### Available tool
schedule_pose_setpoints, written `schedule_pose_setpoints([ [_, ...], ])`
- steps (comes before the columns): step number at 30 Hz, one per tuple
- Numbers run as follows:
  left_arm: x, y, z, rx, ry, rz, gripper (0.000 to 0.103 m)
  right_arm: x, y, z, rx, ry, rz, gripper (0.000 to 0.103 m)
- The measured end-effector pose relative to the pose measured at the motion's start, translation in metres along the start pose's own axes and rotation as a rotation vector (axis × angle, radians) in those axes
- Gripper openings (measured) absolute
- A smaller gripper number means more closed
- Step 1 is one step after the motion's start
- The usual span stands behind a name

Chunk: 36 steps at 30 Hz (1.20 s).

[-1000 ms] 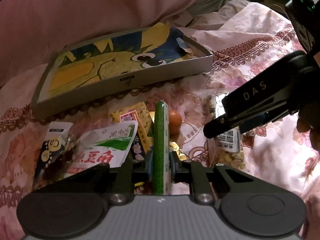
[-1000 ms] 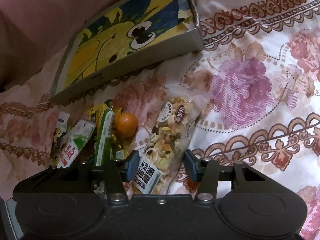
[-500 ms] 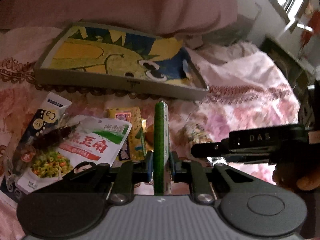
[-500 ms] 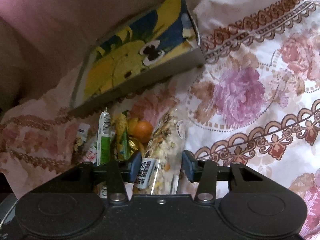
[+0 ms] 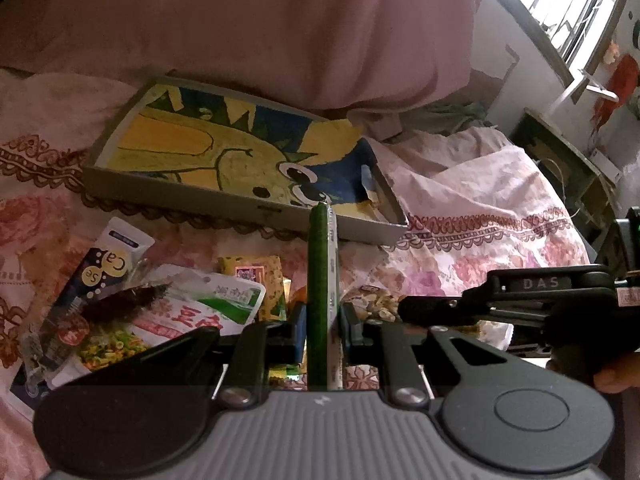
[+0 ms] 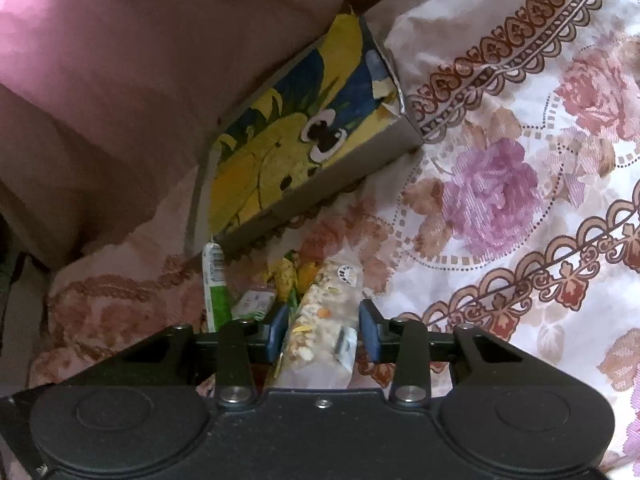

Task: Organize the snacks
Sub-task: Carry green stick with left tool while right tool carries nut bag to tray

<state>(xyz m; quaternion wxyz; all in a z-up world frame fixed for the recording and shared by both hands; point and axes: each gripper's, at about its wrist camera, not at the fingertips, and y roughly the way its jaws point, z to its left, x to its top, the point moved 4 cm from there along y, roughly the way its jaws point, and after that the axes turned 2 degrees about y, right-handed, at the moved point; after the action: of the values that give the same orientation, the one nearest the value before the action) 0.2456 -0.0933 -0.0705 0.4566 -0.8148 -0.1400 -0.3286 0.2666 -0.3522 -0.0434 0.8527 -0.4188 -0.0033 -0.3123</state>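
Observation:
My left gripper (image 5: 322, 330) is shut on a green stick snack (image 5: 319, 276) that points up toward the box. The shallow grey box (image 5: 200, 196) with a yellow cartoon lining lies on the bed behind the snack pile; it shows in the right wrist view too, box (image 6: 340, 184). My right gripper (image 6: 324, 336) has its jaws closing on a clear bag of mixed nuts (image 6: 326, 312), which is squeezed narrow between the pads. From the left wrist view the right gripper (image 5: 404, 308) reaches in from the right. The green stick (image 6: 214, 288) stands left of the bag.
Loose snacks lie on the floral sheet (image 6: 500, 184): a white and green pouch (image 5: 208, 308), a dark "Ca" packet (image 5: 100, 272), a yellow packet (image 5: 256, 276), an orange (image 6: 306, 272). A pink quilt (image 5: 280, 32) rises behind the box. Furniture (image 5: 560, 168) stands at the right.
The left gripper lifted the green stick and rolled, so the box now looks tilted the other way. The right jaws narrowed around the nut bag, which went from flat to pinched, and rose.

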Motion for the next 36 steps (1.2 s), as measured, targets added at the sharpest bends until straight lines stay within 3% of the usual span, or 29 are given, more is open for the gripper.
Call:
schedule_pose_setpoints([
  [11,0.011,-0.007,0.005,0.014,-0.022,-0.047,0.019,0.007,-0.017,0.012,0.139,0.034,-0.083,0.04],
  [16,0.031,-0.001,0.009,0.037,-0.042,-0.06,0.019,0.018,-0.013,0.017,0.173,0.027,-0.131,0.04],
  [19,0.05,0.005,0.009,0.06,0.001,-0.077,0.019,0.034,-0.005,0.023,0.186,0.02,-0.172,0.039],
  [23,0.083,0.019,0.018,0.06,-0.021,-0.136,0.019,0.064,0.012,0.035,0.166,-0.044,-0.229,0.034],
  [28,0.113,0.049,0.037,0.076,-0.053,-0.194,0.019,0.1,0.054,0.04,0.157,-0.006,-0.242,0.033],
  [33,0.126,0.08,0.062,0.089,-0.117,-0.206,0.019,0.123,0.107,0.04,0.097,-0.018,-0.24,0.033],
  [36,0.124,0.092,0.074,0.104,-0.122,-0.198,0.019,0.131,0.123,0.036,0.113,0.005,-0.239,0.034],
])
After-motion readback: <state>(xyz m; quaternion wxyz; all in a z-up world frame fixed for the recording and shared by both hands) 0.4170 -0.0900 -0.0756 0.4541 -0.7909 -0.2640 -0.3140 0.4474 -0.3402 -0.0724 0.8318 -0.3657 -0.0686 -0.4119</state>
